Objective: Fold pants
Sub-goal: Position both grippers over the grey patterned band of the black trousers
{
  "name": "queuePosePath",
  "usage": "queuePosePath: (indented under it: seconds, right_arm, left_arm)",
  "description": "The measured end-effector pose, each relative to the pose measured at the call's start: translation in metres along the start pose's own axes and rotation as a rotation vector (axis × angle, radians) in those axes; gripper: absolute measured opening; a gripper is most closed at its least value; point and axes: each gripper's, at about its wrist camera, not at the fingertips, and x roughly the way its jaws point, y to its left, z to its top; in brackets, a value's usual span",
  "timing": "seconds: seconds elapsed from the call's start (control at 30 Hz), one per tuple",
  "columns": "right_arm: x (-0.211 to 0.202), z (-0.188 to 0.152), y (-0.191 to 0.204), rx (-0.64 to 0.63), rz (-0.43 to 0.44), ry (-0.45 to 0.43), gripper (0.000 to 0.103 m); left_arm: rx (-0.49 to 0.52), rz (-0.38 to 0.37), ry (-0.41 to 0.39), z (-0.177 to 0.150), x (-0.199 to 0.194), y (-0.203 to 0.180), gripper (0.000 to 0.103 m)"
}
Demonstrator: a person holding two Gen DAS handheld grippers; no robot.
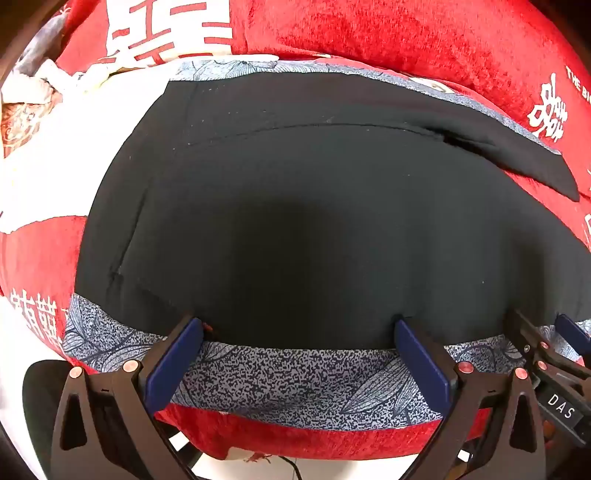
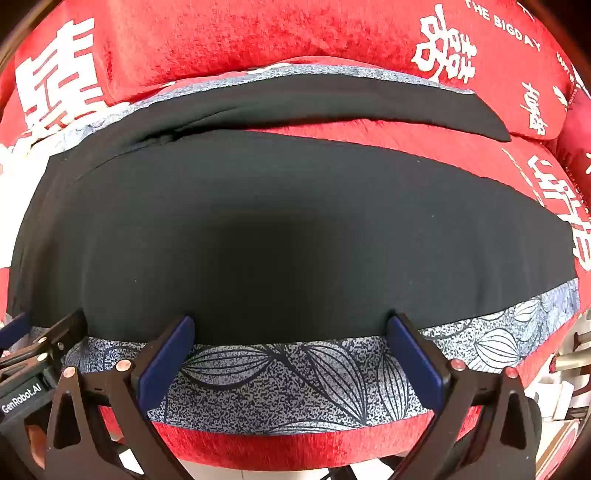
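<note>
Black pants (image 1: 295, 203) (image 2: 295, 221) lie spread flat on a grey leaf-patterned cloth (image 1: 295, 384) (image 2: 295, 380). One leg (image 1: 517, 155) (image 2: 406, 107) lies apart along the far side, ending at the right. My left gripper (image 1: 299, 328) points steeply down at the pants' near edge, open wide, with its blue fingertips (image 1: 194, 332) at the hem and nothing pinched. My right gripper (image 2: 291, 323) stands the same way further right along that edge, open, and shows at the right border of the left wrist view (image 1: 546, 343). In the right wrist view, the left gripper (image 2: 44, 339) is at the left border.
The patterned cloth lies on a red cushioned seat (image 1: 332, 439) (image 2: 295, 446) with white characters. Red cushions (image 1: 406, 33) (image 2: 221, 37) rise behind the pants. A heap of other fabric (image 1: 29, 92) sits at the far left. Pale floor (image 1: 240, 469) shows below the seat's front edge.
</note>
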Motion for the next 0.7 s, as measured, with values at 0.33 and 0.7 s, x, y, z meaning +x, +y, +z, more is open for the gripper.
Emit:
queuePosePath:
  seconds: [0.33, 0.7]
  right_arm:
    - [-0.005, -0.013, -0.014, 0.026, 0.001, -0.043, 0.103]
    - [-0.034, -0.003, 0.002, -0.003, 0.035, -0.087, 0.103]
  left_arm:
    - [0.022, -0.001, 0.000, -0.006, 0.006, 0.002, 0.103]
    - [0.032, 0.064, -0.077, -0.037, -0.035, 0.018, 0.103]
